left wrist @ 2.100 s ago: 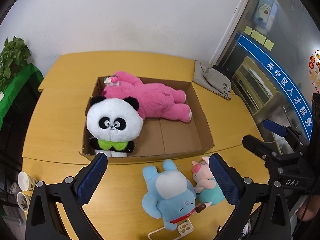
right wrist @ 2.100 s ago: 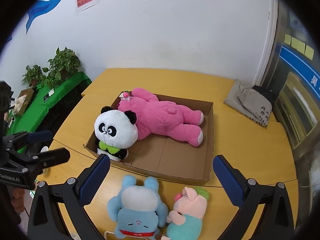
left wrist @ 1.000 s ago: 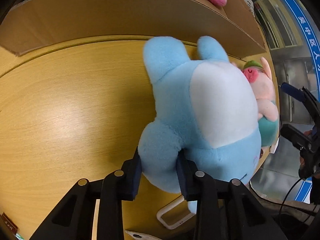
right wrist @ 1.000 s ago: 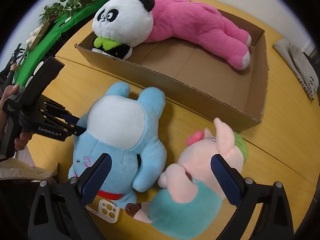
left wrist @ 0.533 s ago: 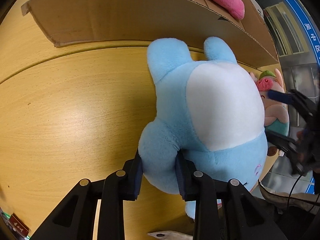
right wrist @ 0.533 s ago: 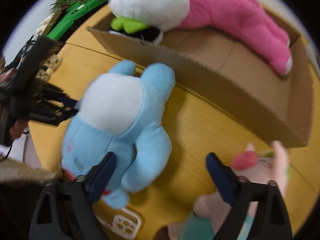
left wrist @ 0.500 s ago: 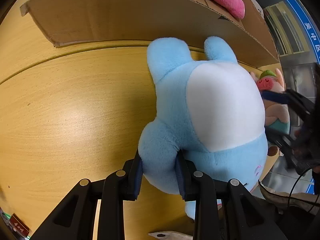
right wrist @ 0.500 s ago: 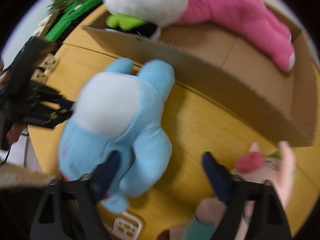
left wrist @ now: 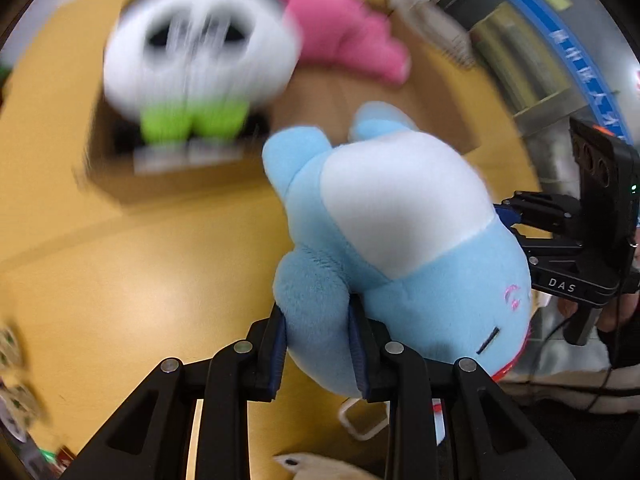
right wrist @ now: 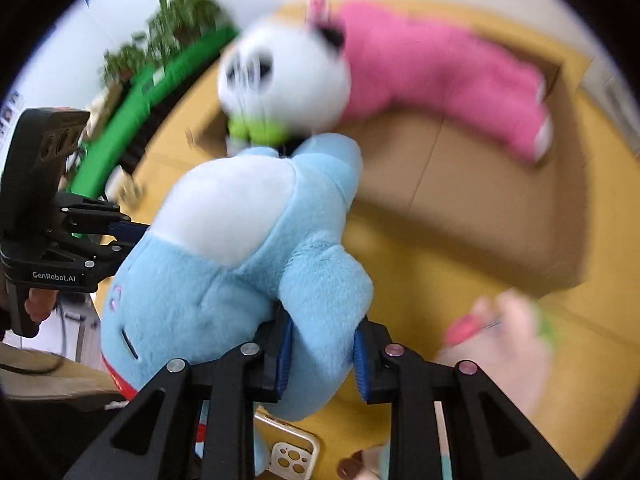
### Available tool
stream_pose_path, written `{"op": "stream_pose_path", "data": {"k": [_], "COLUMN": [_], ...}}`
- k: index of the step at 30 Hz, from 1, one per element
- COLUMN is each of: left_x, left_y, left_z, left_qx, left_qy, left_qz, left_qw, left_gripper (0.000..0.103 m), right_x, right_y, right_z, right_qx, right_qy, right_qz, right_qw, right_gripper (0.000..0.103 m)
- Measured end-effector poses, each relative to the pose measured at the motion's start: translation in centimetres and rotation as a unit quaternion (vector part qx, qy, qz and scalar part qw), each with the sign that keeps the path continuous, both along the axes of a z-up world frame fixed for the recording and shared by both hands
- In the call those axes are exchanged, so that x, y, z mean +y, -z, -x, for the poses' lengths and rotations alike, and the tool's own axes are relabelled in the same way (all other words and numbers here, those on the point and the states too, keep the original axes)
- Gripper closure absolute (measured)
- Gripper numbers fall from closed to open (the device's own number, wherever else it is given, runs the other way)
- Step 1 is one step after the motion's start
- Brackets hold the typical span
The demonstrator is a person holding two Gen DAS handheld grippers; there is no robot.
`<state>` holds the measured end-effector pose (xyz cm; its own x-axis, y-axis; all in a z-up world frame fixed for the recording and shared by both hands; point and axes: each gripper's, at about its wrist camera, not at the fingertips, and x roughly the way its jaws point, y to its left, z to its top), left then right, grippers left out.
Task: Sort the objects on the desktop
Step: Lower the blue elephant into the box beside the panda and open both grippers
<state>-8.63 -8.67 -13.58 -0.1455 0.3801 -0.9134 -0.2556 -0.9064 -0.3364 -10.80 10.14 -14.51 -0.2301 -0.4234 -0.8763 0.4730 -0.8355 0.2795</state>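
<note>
Hazards, listed as I hold things now.

Item: blue plush (left wrist: pixel 400 232), lifted clear of the desk (left wrist: pixel 120 272), hanging near the front wall of the box (right wrist: pixel 460 216). My left gripper (left wrist: pixel 320 344) pinches one of its arms; my right gripper (right wrist: pixel 324 356) has just been closing and now squeezes the other arm. Both sets of jaws stand narrow, pads sunk into soft pile.

Item: grip. Each hold is on a limb only, not the body. I judge the stuffing can compress and slide, so one limb may slip out and leave the toy swinging from the other gripper.

Item: box contents. Panda (right wrist: pixel 284 80) and pink plush (right wrist: pixel 440 68) fill the far and left parts; bare floor shows at the right. Set down too far left, the blue plush would land on the panda and could roll back over the wall.

Item: box wall. A low carry could snag the dangling legs and shove the light cardboard.

Item: pig plush (right wrist: pixel 500 344) and phone case (right wrist: pixel 292 460) lie at the desk's near edge, below my grippers; a dropped toy could knock them off.
</note>
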Motion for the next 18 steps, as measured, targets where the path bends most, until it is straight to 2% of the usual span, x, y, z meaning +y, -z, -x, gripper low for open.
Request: {"op": "stream_pose_path", "data": {"k": [3,6,9,12,14,16,18], "left_x": [1.4,2.7,3.4,3.2,3.1,3.3,4.1], "left_y": [-4.7,-6.3,-5.1,-2.5,0.1,3.2,5.1], "left_z": [3.1,8.1,12.4,15.6,17.4,19.1,19.2], "left_qx": [0.069,0.109,0.118,0.100,0.080,0.058,0.045], "left_qy": [0.011,0.017,0.026,0.026,0.027,0.028,0.038], "left_qz": [-0.007,-0.002,0.022,0.039,0.055,0.074,0.092], "left_qw": [0.9975,0.9939,0.9925,0.9939,0.9949,0.9951,0.9940], "left_gripper": [0.074,0.074,0.074,0.074,0.074,0.074,0.074], "right_x": [1.5,2.6,2.9,3.0,3.0,2.9,2.5], "right_y": [-3.3,-4.6,-3.4,-0.4,2.1,5.3,8.3], "right_z": [2.6,6.3,10.3,13.7,14.9,16.1,16.1], "right_qx": [0.050,0.085,0.091,0.079,0.060,0.021,-0.018], "right_qy": [0.025,0.046,0.056,0.059,0.062,0.065,0.061], "right_qz": [0.006,0.001,-0.010,-0.026,-0.032,-0.047,-0.071], "right_qw": [0.998,0.995,0.994,0.995,0.996,0.997,0.995], "right_gripper": [0.079,0.079,0.079,0.079,0.079,0.079,0.079]}}
